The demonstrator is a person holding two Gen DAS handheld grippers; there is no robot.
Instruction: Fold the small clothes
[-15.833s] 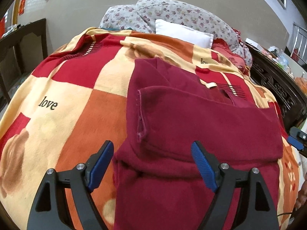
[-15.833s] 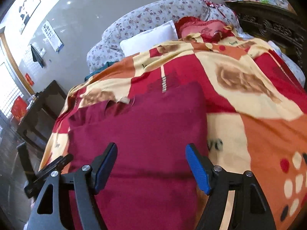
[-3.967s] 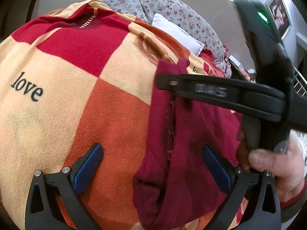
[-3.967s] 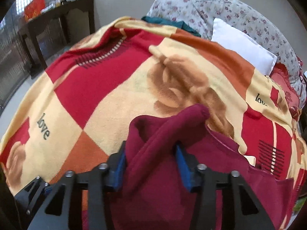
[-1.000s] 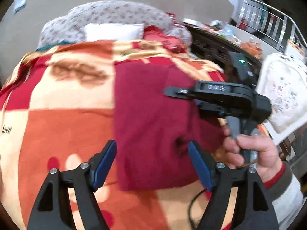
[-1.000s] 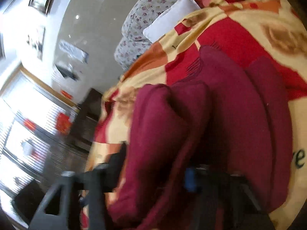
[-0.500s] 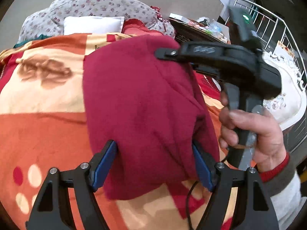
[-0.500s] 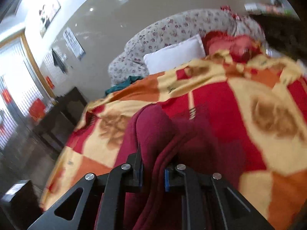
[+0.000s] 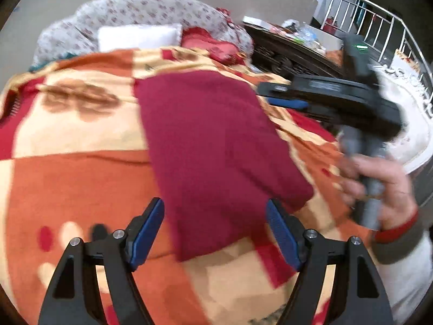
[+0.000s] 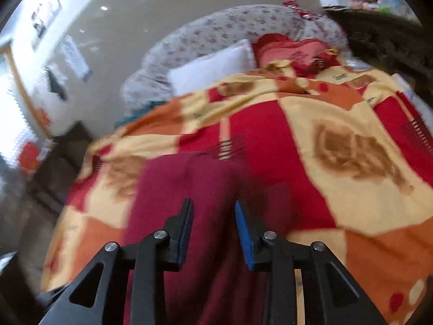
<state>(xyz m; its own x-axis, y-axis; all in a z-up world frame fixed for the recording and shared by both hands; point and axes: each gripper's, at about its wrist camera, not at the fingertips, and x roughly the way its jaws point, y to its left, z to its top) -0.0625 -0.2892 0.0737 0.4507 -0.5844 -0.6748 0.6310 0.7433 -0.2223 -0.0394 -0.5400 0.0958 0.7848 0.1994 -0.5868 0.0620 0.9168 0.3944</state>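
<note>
Blanket (image 9: 81,189): checked red, orange and cream, filling most of both views.
Garment (image 9: 216,146): dark red, folded to a flat rectangle on the blanket, centre of the left wrist view.
Pillow (image 9: 138,36): white, upper left, against floral bedding.
Right gripper (image 10: 213,227): fingers parted, nothing between them, above the garment's edge.
Left gripper (image 9: 215,233): fingers spread wide, empty, near the garment's lower end.

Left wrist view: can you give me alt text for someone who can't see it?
A folded maroon garment lies on a checked blanket, ahead of the open left tool. At right, a hand holds the right tool beside the garment.
</note>
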